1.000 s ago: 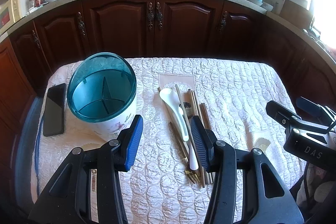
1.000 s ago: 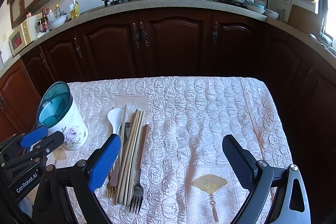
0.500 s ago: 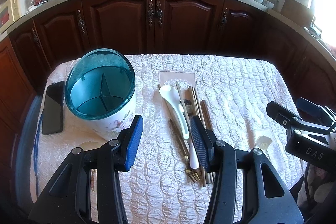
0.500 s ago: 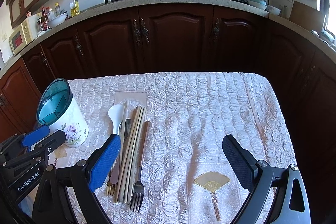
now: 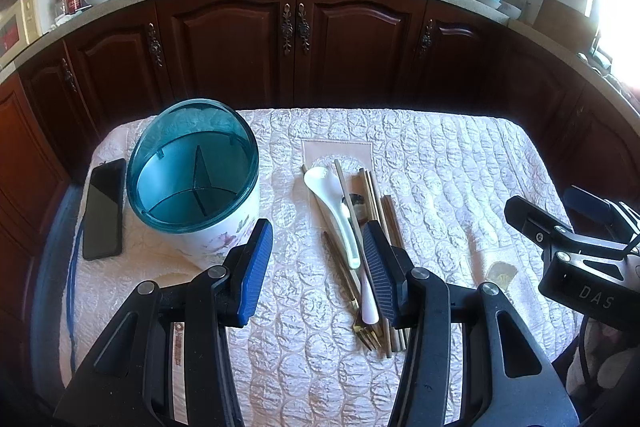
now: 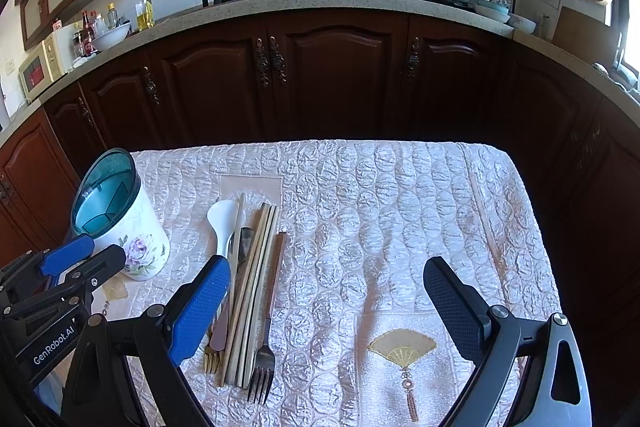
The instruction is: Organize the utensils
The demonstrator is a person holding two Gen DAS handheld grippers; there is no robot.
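Pale quilted cloth on the desk, utensils bundled on it.
I hold the left gripper and right gripper above it, fingers apart and empty; the white spoon, chopsticks and forks lie right of the teal-rimmed holder.

Bare quilted cloth between the wide-spread right fingers and ahead of them, open to the far edge. Under and beside the right-hand finger of the left gripper, a packed row of utensils. Just beyond its left fingertip, blocked by the blue-rimmed holder, with a phone flat beside.
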